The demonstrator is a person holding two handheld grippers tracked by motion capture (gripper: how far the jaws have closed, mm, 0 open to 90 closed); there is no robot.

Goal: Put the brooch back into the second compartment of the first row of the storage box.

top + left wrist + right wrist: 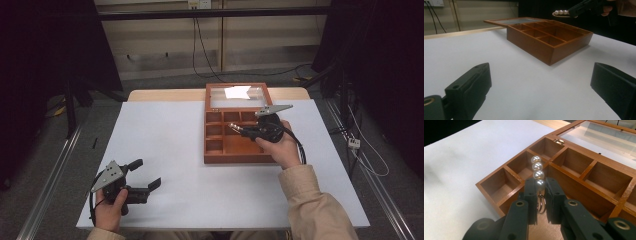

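The right gripper [541, 195] is clamped on a short pearl string [537, 173], its metal ring hanging between the jaws, and it holds the pearls above the small compartments of the open wooden box [240, 150]. The box sits toward the worktop's [170, 125] far edge, right of centre, its glass lid [237, 96] laid back. The left gripper [145, 176] rests near the worktop's near left corner, jaws spread wide around nothing

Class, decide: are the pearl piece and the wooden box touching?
Apart. The left gripper view shows the pearl piece held in the right gripper above the wooden box, with dark background between them.
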